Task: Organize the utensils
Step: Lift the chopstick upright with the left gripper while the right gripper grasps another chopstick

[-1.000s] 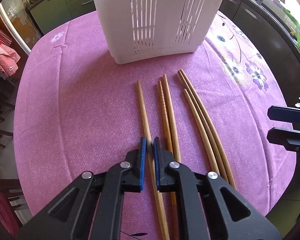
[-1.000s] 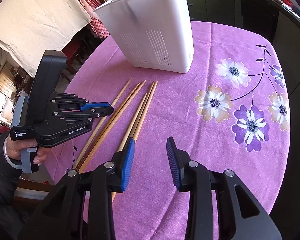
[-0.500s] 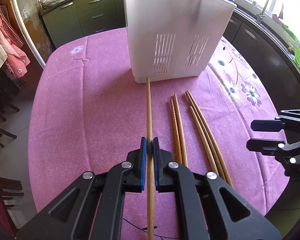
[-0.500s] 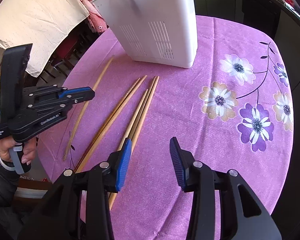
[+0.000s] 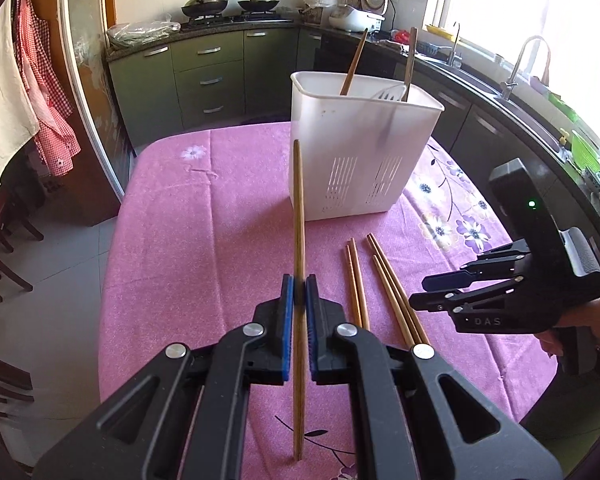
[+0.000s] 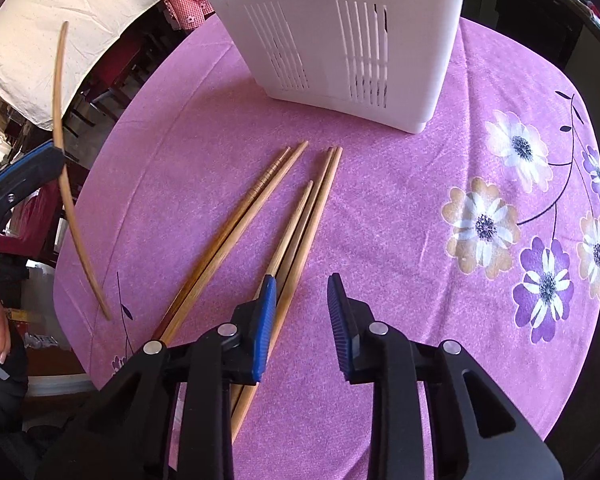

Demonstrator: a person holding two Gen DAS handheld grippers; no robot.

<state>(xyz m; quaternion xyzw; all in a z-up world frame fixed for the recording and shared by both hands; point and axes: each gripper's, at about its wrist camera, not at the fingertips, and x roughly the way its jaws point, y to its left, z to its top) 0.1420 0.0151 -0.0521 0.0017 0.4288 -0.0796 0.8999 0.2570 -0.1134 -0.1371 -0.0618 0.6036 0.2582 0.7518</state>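
Observation:
My left gripper [image 5: 299, 300] is shut on a wooden chopstick [image 5: 299, 216] and holds it lifted off the table, its tip pointing towards the white slotted utensil holder [image 5: 360, 160]. The same chopstick [image 6: 66, 184] shows raised at the left in the right wrist view. Several wooden chopsticks [image 6: 260, 232] lie on the pink tablecloth in front of the holder [image 6: 340, 28]. My right gripper [image 6: 302, 312] is open and empty, low over the near ends of those chopsticks. It shows from the side in the left wrist view [image 5: 428, 292].
The holder has wooden utensil handles [image 5: 352, 64] and a white slotted spoon [image 5: 388, 92] in it. The round table [image 5: 204, 208] wears a pink floral cloth. Kitchen cabinets [image 5: 204, 76] and a sink counter [image 5: 500, 96] lie behind; chairs [image 5: 0, 240] stand at the left.
My left gripper has lifted the chopstick off the table and tilted it up towards the holder. My right gripper has moved forward and lower over the lying chopsticks, still open.

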